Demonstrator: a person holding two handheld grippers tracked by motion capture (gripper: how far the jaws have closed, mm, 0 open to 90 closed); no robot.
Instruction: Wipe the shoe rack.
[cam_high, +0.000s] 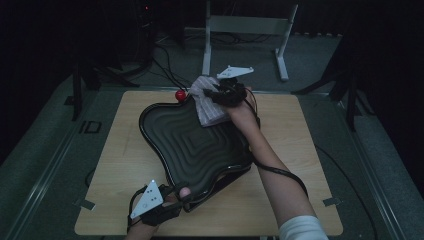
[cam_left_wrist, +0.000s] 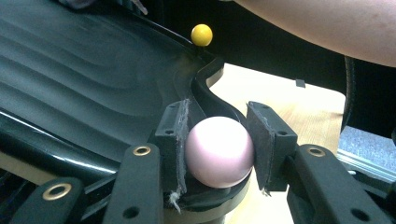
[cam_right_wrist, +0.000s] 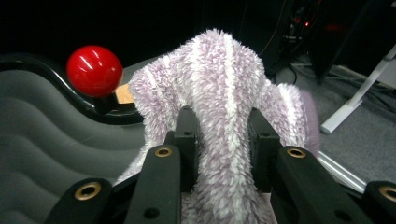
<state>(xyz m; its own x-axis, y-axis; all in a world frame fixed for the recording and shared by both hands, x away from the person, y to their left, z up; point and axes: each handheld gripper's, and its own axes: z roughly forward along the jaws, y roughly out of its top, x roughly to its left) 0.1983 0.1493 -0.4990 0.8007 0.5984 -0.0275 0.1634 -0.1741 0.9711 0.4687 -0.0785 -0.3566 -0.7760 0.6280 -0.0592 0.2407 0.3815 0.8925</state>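
A black ridged tray (cam_high: 165, 120) with wavy edges lies on the wooden table (cam_high: 125, 150). My left gripper (cam_left_wrist: 219, 140) at the near rim is shut on a pink ball knob (cam_left_wrist: 218, 151); the knob appears in the high view as the pink knob (cam_high: 184, 191) beside the left gripper (cam_high: 172, 197). My right gripper (cam_right_wrist: 224, 144) is shut on a fluffy lilac-and-white cloth (cam_right_wrist: 224, 88). In the high view, the right gripper (cam_high: 220, 95) holds the cloth (cam_high: 206, 102) over the tray's far edge, next to a red ball knob (cam_high: 180, 94), the red knob (cam_right_wrist: 94, 71).
A yellow ball knob (cam_left_wrist: 201, 34) stands on another corner of the tray rim (cam_left_wrist: 205, 84). A white metal stand (cam_high: 245, 30) and cables (cam_high: 160, 55) are on the floor beyond the table. The person's right forearm (cam_high: 275, 170) crosses the table's right half.
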